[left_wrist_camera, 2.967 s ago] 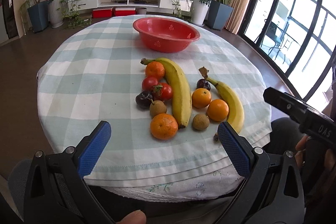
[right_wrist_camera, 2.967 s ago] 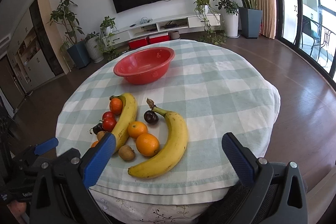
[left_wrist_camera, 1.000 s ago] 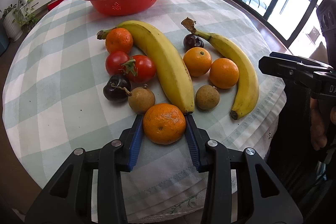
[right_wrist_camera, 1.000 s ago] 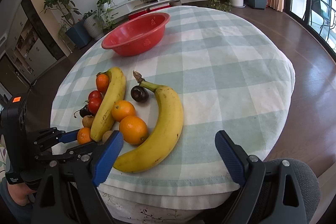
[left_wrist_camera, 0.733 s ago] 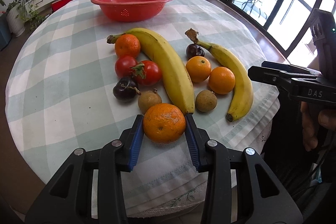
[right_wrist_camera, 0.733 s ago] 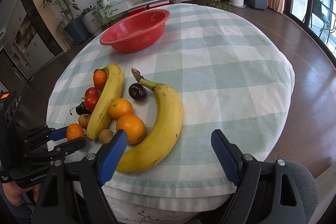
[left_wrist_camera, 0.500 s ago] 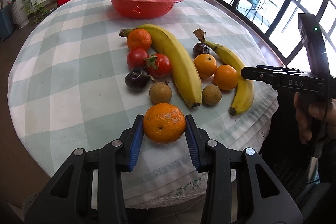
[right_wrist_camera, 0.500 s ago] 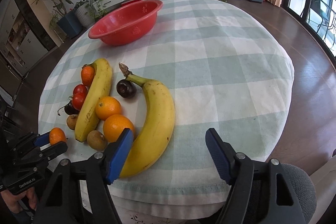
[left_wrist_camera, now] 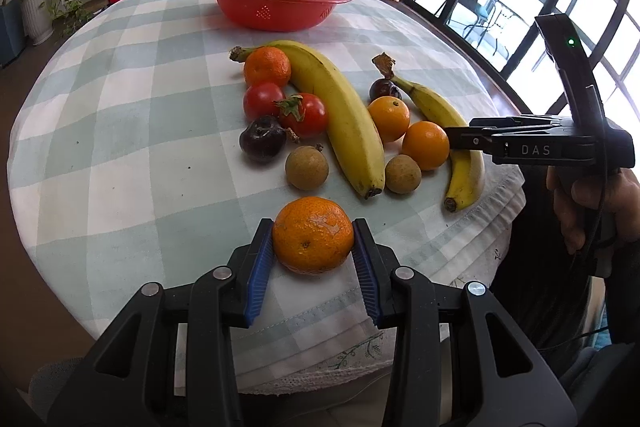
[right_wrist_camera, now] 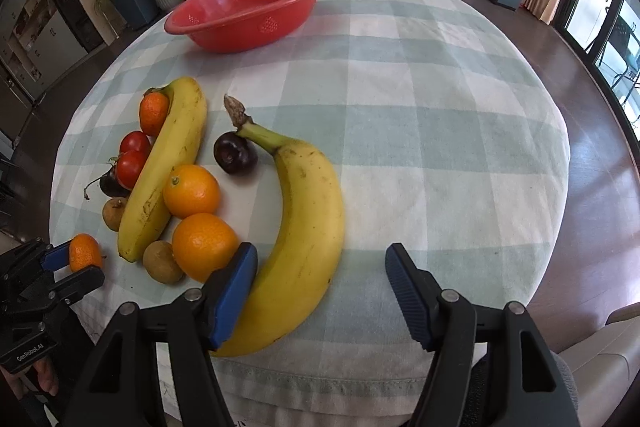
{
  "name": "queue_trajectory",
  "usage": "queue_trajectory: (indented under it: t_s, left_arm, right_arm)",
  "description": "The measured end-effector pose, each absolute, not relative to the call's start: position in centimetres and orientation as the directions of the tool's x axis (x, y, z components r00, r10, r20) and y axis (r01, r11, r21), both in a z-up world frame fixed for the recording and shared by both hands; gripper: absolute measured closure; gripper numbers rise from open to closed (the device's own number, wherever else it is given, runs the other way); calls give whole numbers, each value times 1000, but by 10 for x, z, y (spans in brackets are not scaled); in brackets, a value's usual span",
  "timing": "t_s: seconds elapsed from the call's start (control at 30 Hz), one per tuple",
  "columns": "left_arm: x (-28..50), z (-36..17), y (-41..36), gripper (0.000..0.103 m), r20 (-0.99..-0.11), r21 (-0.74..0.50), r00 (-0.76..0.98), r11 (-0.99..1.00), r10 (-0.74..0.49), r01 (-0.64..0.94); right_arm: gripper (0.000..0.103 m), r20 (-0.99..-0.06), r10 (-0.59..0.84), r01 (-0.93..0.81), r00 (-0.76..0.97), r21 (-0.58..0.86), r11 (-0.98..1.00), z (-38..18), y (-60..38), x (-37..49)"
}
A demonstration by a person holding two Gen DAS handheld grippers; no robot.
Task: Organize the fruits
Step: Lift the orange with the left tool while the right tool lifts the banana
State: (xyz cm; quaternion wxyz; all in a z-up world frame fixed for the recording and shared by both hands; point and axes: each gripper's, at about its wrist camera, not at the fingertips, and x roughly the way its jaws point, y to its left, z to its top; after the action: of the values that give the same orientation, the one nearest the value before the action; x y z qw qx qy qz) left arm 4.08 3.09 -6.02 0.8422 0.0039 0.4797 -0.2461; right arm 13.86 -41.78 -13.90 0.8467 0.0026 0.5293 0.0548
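Left wrist view: left gripper (left_wrist_camera: 313, 247) fingers clamp the tangerine (left_wrist_camera: 313, 241), lower centre; it might roll free. Right gripper (right_wrist_camera: 320, 281) fingers, just closing, half-open, straddle the banana (right_wrist_camera: 308, 227), unpinched; may nudge the orange (right_wrist_camera: 204, 246).

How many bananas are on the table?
2: a big banana in the middle of the fruit, and a smaller banana nearer the right gripper. None looks hidden.

Checked tablecloth (right_wrist_camera: 420, 75), red bowl (right_wrist_camera: 248, 15), loose fruit (right_wrist_camera: 312, 227)
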Motion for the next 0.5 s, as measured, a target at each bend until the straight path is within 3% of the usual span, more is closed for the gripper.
queue_trajectory:
  t_s: [0.4,0.5]
  left_arm:
    - [40,-58,32,67,-803,-237,423,876,-421,421]
    - [39,-58,33,67,-801,-239,423,874,-424,422]
  right_arm:
    - [34,-931,67,-154,359,12,988,-151,-400,147]
    - [38,-934,70,-157,350,16,988,-151,-403,150]
